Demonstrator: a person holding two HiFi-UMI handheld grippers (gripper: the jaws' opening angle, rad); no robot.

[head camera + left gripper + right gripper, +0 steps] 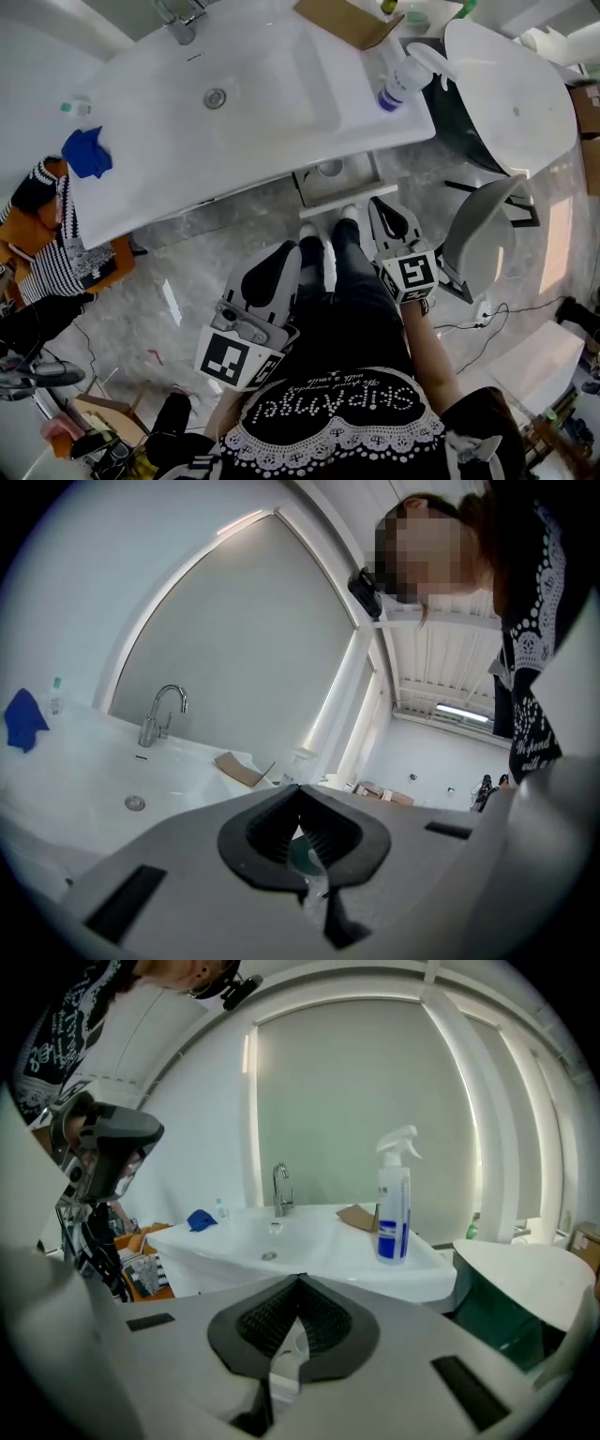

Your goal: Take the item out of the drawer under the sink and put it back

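Rhinestone lettering across the person's black top (337,411) seems to spell "SkipAngel", upside down in the head view. The smaller line beside it is too fine to read. Just ahead, the left gripper (289,255) and the right gripper (377,204) are both closed, tips meeting, with nothing gripped. Their square markers show patterns only, no words.

Below and just beyond the right gripper's tips, the drawer (342,198) under the sink (141,103) is pulled out, and a pale round item (330,168) lies inside it. This looks like a pause between steps: whether the item is about to be lifted out or is already back cannot be told. Either way, the next move probably calls for lowering a gripper to the drawer.

Farther off, beyond the right gripper, a spray bottle (403,80) wears a blue label whose print is unreadable.
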